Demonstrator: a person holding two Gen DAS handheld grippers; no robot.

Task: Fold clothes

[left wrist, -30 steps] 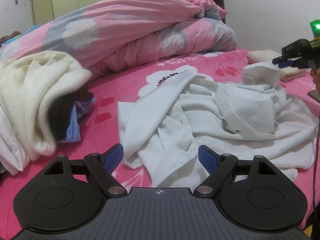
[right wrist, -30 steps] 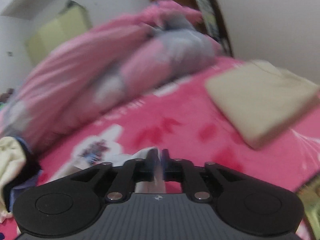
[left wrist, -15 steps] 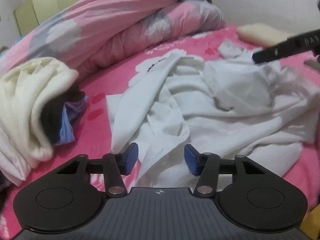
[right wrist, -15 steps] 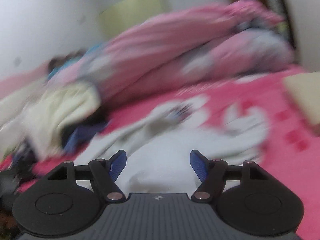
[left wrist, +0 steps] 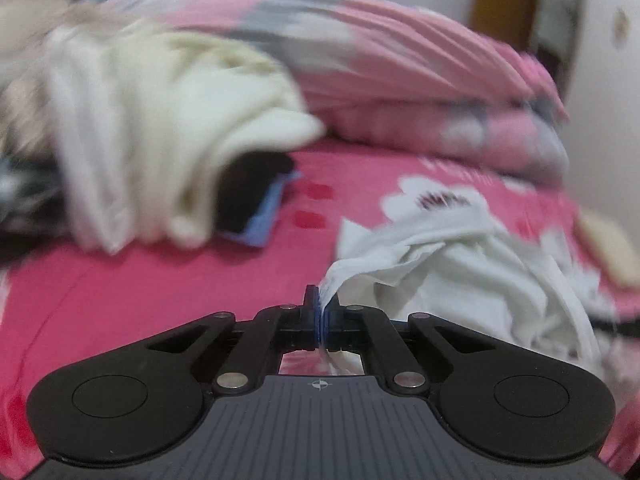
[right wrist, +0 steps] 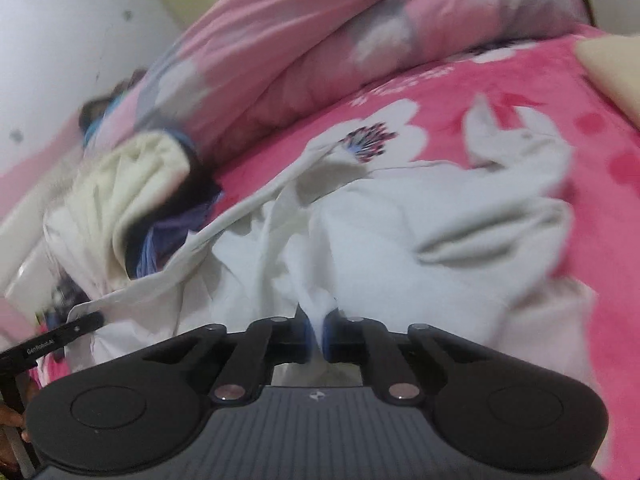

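A crumpled white garment (left wrist: 472,276) lies on the pink floral bed sheet (left wrist: 160,284). My left gripper (left wrist: 321,320) is shut on an edge of it, and the cloth stretches up and right from the blue pads. In the right wrist view the same white garment (right wrist: 400,232) spreads across the sheet, and my right gripper (right wrist: 318,332) is shut on a fold of it near its front edge. The left gripper's body (right wrist: 52,340) shows at the far left of that view, at the garment's other end.
A pile of cream, black and blue clothes (left wrist: 168,140) lies to the left. A rolled pink and grey quilt (left wrist: 400,72) runs along the back of the bed. A folded beige item (right wrist: 612,68) lies at the far right. Walls and a door stand behind.
Both grippers were open half a second ago and are now shut on the white garment. The left view has swung left, so the garment now lies to its right.
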